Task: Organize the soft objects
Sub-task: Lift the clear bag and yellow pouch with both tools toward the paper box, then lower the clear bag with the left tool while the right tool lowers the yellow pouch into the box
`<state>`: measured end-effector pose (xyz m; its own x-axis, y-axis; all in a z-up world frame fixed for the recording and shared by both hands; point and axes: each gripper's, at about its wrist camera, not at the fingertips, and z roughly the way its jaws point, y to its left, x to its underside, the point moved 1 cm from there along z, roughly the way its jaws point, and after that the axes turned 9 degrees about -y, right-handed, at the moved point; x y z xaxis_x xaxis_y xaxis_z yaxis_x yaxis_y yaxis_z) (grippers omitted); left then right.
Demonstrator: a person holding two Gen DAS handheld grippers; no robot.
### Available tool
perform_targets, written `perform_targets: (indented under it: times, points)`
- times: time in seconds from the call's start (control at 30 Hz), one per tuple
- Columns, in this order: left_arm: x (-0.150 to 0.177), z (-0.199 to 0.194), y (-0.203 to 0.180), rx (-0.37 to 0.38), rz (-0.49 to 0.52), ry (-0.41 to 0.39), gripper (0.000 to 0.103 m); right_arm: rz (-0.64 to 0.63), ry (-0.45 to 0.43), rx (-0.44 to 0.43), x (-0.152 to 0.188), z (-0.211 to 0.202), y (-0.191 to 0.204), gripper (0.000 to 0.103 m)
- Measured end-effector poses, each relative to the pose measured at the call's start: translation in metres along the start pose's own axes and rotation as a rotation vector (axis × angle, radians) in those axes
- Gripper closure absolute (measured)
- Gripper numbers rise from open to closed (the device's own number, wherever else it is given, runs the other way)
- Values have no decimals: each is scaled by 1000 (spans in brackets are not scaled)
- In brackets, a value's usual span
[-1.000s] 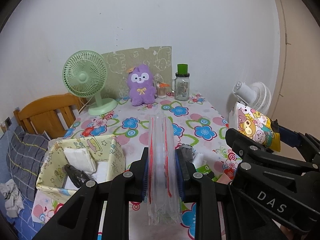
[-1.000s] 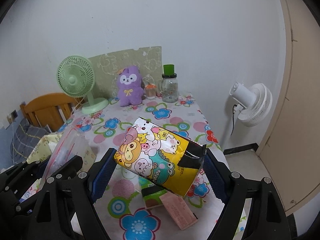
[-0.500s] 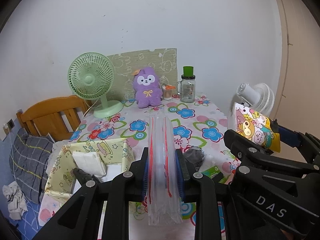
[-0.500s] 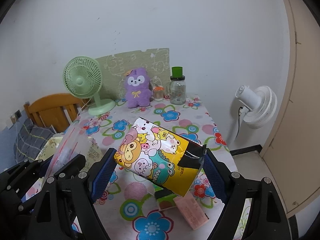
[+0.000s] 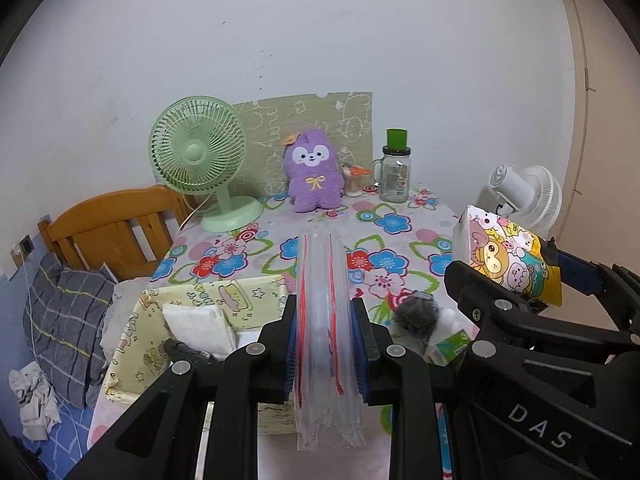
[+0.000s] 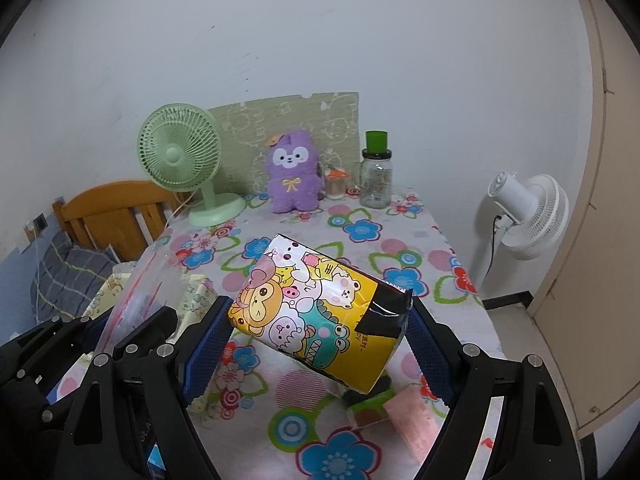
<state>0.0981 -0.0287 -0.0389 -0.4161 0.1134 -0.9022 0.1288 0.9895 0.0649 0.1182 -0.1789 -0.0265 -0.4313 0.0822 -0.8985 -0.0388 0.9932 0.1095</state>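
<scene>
My left gripper (image 5: 325,344) is shut on a clear plastic zip bag (image 5: 322,280) with red seal lines, held upright above the table. My right gripper (image 6: 318,328) is shut on a yellow cartoon-print tissue pack (image 6: 316,312), lifted and tilted over the floral tablecloth; the same tissue pack (image 5: 508,256) shows at the right of the left wrist view. Below left stands a pale yellow fabric box (image 5: 200,300) holding white folded cloth (image 5: 198,326) and a dark item. A grey sock bundle (image 5: 416,314) lies on the table. A purple plush (image 5: 314,176) sits at the back.
A green desk fan (image 5: 198,156), a glass jar with a green lid (image 5: 396,176) and a small cup line the back by the wall. Small packets (image 6: 384,404) lie under my right gripper. A wooden bed headboard (image 5: 116,224) is left, a white floor fan (image 6: 524,208) right.
Both grippers have drawn back from the wall with their loads, so the table items look farther away and shifted right. The grips are unchanged.
</scene>
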Motion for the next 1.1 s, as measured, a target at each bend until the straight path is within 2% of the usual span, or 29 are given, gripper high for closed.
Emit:
perform_targets:
  times: [0.47, 1.1]
  points:
    - [6, 16, 44, -41, -6, 18, 80, -23, 27, -47, 1, 24, 49, 17]
    - [23, 46, 93, -72, -35, 93, 80, -95, 94, -103, 9, 66, 103, 17]
